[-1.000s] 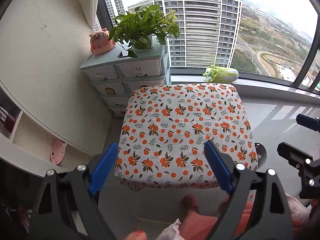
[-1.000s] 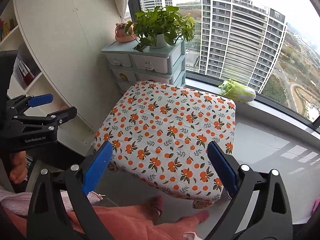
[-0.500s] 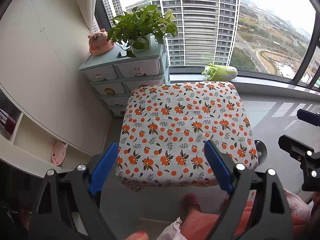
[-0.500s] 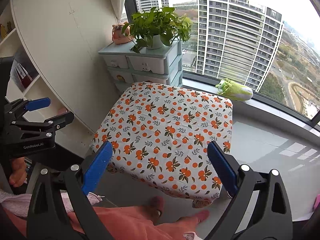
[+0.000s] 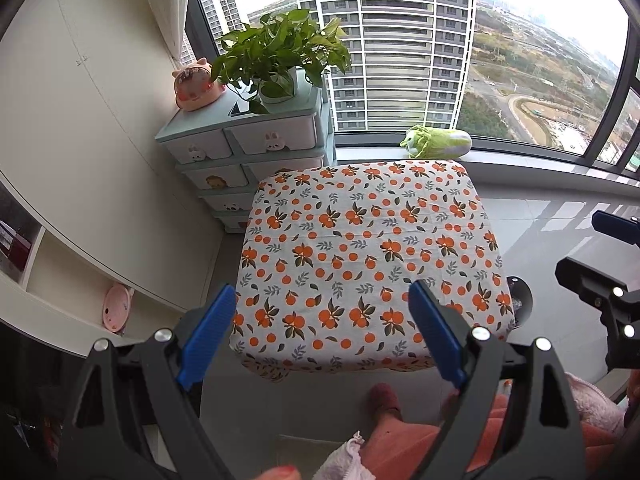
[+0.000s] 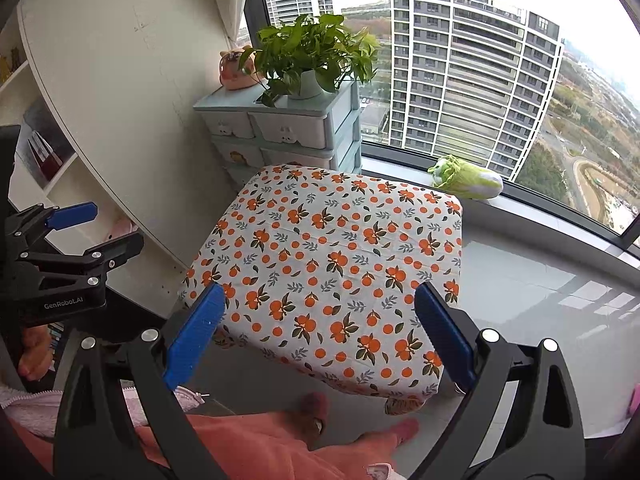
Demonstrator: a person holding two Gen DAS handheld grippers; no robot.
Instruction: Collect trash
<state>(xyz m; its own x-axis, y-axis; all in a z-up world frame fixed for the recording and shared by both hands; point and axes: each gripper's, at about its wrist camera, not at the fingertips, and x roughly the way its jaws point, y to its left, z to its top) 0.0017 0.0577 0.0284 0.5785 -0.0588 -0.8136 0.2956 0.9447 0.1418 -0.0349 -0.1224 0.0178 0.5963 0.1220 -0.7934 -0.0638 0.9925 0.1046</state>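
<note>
Window-side corner, low table [image 5: 372, 240] under an orange-print cloth, its top bare. You hold the left gripper [image 5: 320, 328] and right gripper [image 6: 316, 332] above the near edge, both with fingers spread wide and empty. No trash shows on the cloth or floor in either view. You appear to be at the search step; next, you likely need to look elsewhere.

Bright window [image 5: 400, 40] daylight, sharp focus, strong fisheye bending at edges.
</note>
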